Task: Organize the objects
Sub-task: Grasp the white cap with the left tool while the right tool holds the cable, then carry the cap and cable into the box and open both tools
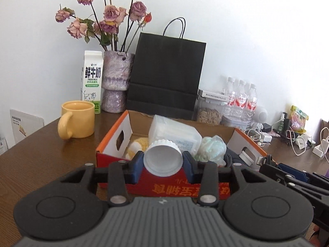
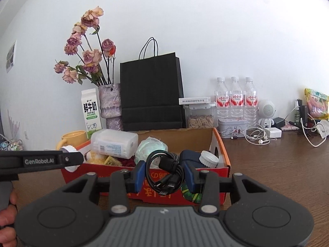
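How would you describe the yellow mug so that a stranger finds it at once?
Start at the tall black paper bag against the wall. Left of it stand a flower vase and a milk carton. The yellow mug sits before that carton, the only open cup.

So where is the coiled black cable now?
In the right wrist view, the coiled black cable is held in the right gripper, above the red cardboard box's front edge.

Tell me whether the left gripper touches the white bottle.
Touching: the left wrist view shows both blue fingers of the left gripper pressed against the white bottle.
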`<state>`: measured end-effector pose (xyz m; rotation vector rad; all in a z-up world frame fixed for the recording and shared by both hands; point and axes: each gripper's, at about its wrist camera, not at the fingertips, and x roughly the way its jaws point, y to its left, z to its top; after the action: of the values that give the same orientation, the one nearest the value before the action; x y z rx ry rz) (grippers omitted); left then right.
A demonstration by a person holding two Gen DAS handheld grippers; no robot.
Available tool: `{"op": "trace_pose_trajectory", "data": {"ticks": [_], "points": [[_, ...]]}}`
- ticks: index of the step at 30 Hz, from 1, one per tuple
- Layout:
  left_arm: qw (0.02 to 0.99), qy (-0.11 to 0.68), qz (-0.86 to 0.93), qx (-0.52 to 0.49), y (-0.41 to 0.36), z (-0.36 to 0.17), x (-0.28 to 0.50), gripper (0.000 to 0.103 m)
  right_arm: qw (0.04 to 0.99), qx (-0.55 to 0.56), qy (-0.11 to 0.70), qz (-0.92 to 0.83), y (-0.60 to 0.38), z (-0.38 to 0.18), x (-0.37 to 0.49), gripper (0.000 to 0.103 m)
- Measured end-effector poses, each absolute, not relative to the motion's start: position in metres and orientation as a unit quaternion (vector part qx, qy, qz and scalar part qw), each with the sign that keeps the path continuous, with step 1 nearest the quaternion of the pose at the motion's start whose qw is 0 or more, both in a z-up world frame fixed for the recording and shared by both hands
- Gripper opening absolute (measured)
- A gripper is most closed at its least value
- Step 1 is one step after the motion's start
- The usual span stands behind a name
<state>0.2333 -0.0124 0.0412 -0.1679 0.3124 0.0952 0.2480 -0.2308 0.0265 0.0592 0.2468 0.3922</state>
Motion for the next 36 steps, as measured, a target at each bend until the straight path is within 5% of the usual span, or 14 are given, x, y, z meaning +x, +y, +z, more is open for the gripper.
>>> {"op": "trace_pose_trajectory", "data": {"ticks": [22,25,27,28,32,36], "points": [[0.983,0.147,0.080,-0.075,0.033,0.059,0.328,0.041,0.983,0.040,0.086,0.160,-0.192,0.029,0.342,0.040],[0.983,0.150,0.071,-0.076,0.033,0.057,0.336,0.057,0.984,0.041,0.088,0.152,-0.191,0.028,0.351,0.041],[0.984,0.149,0.069,-0.074,0.032,0.057,0.339,0.084,0.984,0.039,0.088,0.152,-0.191,0.027,0.354,0.046],[0.985,0.144,0.067,-0.073,0.031,0.057,0.339,0.099,0.983,0.040,0.088,0.155,-0.192,0.027,0.354,0.057],[0.987,0.135,0.063,-0.068,0.026,0.056,0.336,0.103,0.984,0.036,0.077,0.153,-0.192,0.027,0.351,0.097],[0.986,0.143,0.063,-0.067,0.023,0.055,0.335,0.103,0.985,0.029,0.064,0.158,-0.192,0.028,0.345,0.103]]}}
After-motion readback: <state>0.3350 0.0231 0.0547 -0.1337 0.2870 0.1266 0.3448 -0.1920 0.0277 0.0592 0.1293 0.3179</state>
